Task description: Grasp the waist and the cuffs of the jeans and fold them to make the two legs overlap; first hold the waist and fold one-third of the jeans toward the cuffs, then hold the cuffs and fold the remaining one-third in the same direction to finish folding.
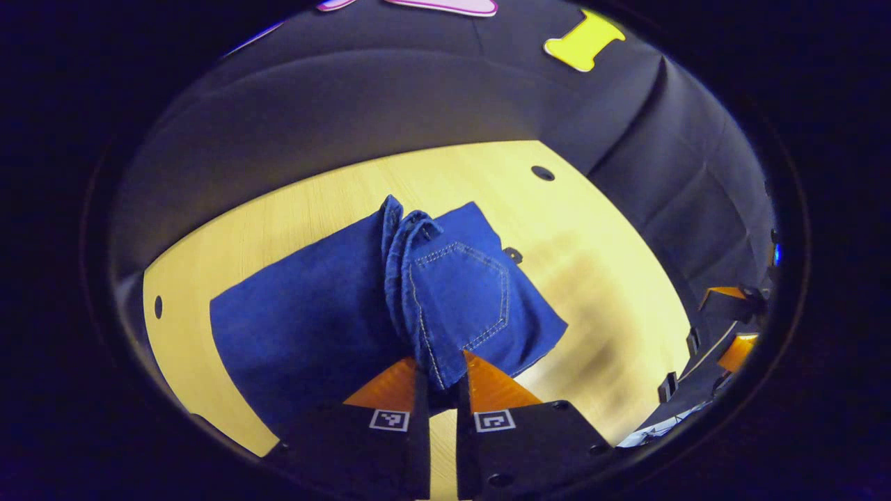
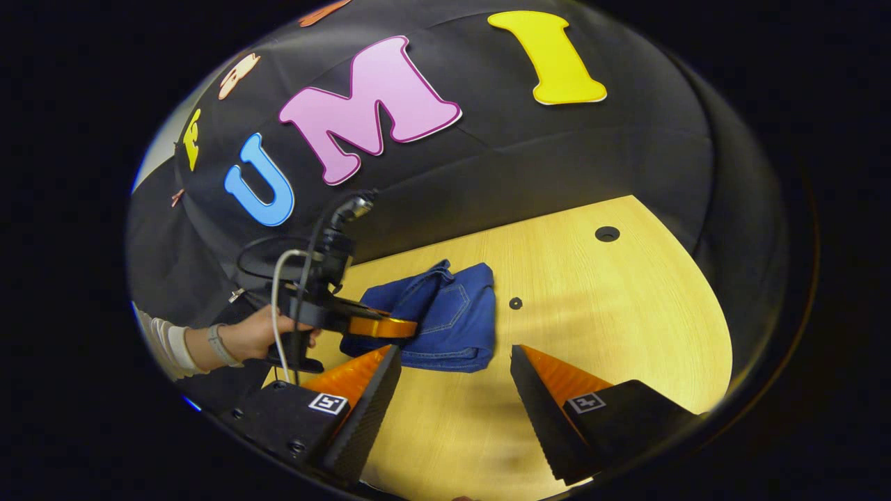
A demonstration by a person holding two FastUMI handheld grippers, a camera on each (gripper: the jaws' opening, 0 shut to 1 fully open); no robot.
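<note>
wooden table, folded jeans lengthwise leftward

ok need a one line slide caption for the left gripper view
Left claw shut on a folded edge of the jeans lying on the wooden table.

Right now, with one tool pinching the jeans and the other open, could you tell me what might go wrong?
1. The left tool pinches only a bunched edge of the jeans; the denim may slip out or the fold may unroll.
2. The right tool hangs open above the table, holding nothing, so one-sided pulling could skew the folded stack.
</note>
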